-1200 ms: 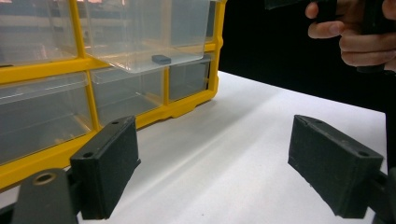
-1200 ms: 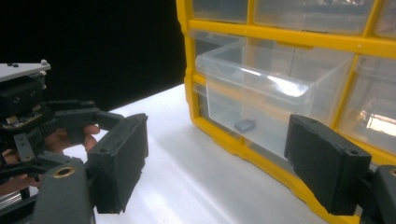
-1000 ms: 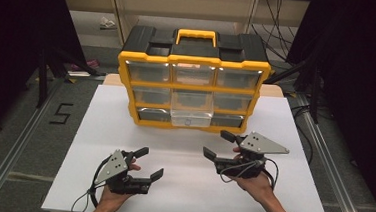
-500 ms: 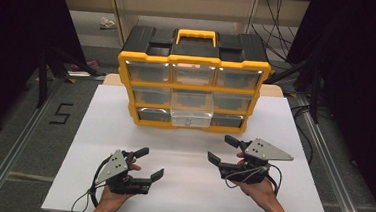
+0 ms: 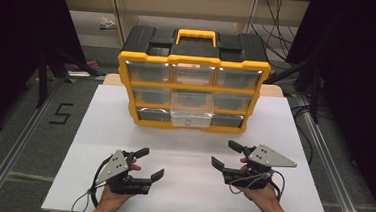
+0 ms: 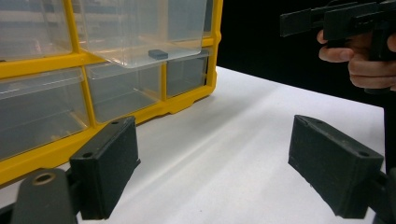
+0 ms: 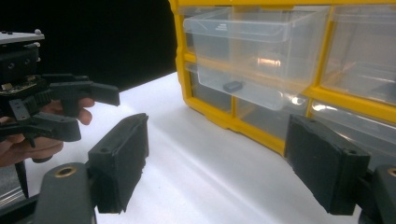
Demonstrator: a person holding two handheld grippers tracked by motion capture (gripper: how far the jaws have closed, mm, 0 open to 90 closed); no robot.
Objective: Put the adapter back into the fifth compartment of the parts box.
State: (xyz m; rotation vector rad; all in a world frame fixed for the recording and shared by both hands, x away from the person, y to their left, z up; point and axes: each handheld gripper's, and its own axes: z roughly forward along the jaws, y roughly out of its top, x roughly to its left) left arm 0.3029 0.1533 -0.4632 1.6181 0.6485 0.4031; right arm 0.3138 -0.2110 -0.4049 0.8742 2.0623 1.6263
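A yellow-and-black drawer organizer with a yellow carry handle stands at the 12 o'clock end of the white tabletop, showing three rows of three clear plastic drawers. The bottom-centre drawer is pulled partway out toward the person, and a small dark block lies on its floor, near the front wall. The other drawers sit flush in the frame; what they hold cannot be told through the hazy plastic.

The left gripper, held in a hand at about 7 o'clock, rests low over the tabletop with its jaws spread wide and nothing between them. The right gripper, held at about 5 o'clock, also has its jaws wide apart and empty. Both are well apart from the organizer and point toward it.

The white tabletop is bare in front of the organizer. Around it lies a grey floor with metal rails on both sides, a dark "5" mark at 9 o'clock, cables at 1 o'clock, and black curtains left and right.
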